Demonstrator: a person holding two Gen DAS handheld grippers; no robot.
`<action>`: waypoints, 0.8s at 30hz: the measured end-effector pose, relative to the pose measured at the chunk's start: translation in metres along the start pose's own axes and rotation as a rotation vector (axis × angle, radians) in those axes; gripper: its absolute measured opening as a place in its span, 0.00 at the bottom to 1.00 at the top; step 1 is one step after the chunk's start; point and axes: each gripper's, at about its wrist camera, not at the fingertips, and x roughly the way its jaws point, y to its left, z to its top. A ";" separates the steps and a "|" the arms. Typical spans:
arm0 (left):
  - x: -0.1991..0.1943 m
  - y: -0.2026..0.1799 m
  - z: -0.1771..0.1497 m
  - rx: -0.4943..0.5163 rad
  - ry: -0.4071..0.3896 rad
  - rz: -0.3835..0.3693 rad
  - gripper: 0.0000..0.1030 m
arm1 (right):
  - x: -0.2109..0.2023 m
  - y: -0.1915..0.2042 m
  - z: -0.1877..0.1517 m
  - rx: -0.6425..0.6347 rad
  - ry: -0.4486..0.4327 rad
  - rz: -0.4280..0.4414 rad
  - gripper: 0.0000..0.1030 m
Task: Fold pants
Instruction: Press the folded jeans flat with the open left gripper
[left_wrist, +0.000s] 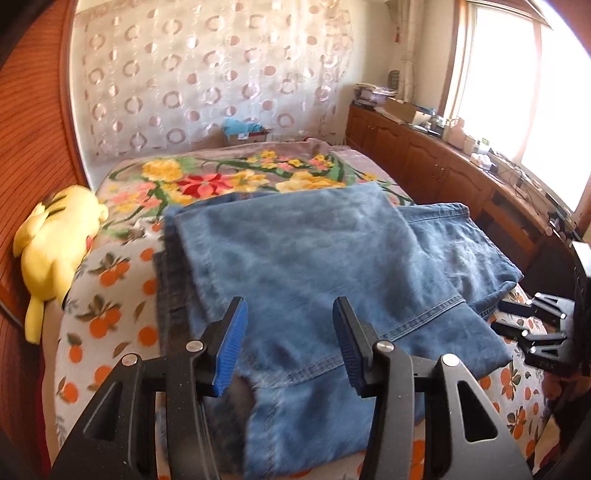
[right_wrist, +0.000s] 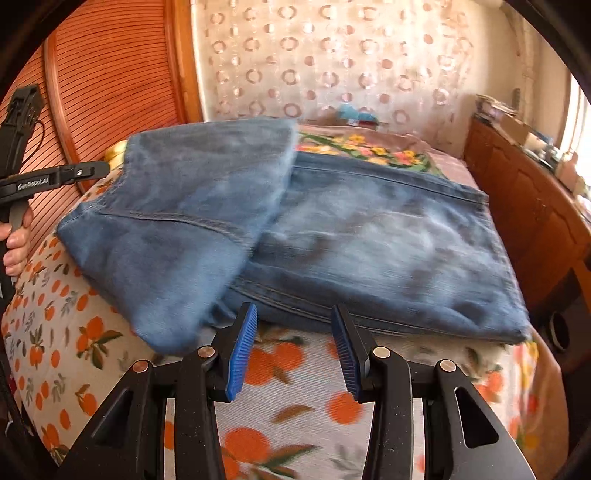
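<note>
- Blue-padded fingers of the left gripper (left_wrist: 290, 347) stand apart over the near edge of the blue jeans (left_wrist: 314, 266), nothing between the pads.
- Likewise parted and empty, the right gripper (right_wrist: 293, 354) hovers above the orange-print bedspread (right_wrist: 303, 413), just short of the jeans' near hem.
- Folded denim lies across the middle of the bed: in the right wrist view, one part is doubled over on the left and rests on the flatter layer that stretches to the right.
- Seen from the left wrist, the folded part covers most of the garment, with a lower layer jutting out on the far right.
- Beyond the jeans, a floral blanket (left_wrist: 229, 173) covers the far end of the bed.
- At far left, a yellow plush toy (left_wrist: 55, 243) rests against the wooden headboard (left_wrist: 29, 155).
- A person's hand (right_wrist: 16, 240) grips the left tool's handle at the left edge of the right wrist view.
- Wooden cabinets (left_wrist: 424, 158) line the right wall under a bright window (left_wrist: 498, 74).
</note>
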 end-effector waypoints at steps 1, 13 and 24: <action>0.003 -0.005 0.000 0.018 0.000 0.000 0.48 | -0.003 -0.005 -0.002 0.008 0.000 -0.019 0.42; 0.028 -0.054 -0.002 0.095 0.039 -0.082 0.79 | -0.032 -0.082 -0.039 0.107 0.048 -0.221 0.42; 0.042 -0.067 -0.019 0.102 0.067 -0.075 0.79 | -0.031 -0.108 -0.032 0.144 0.073 -0.302 0.42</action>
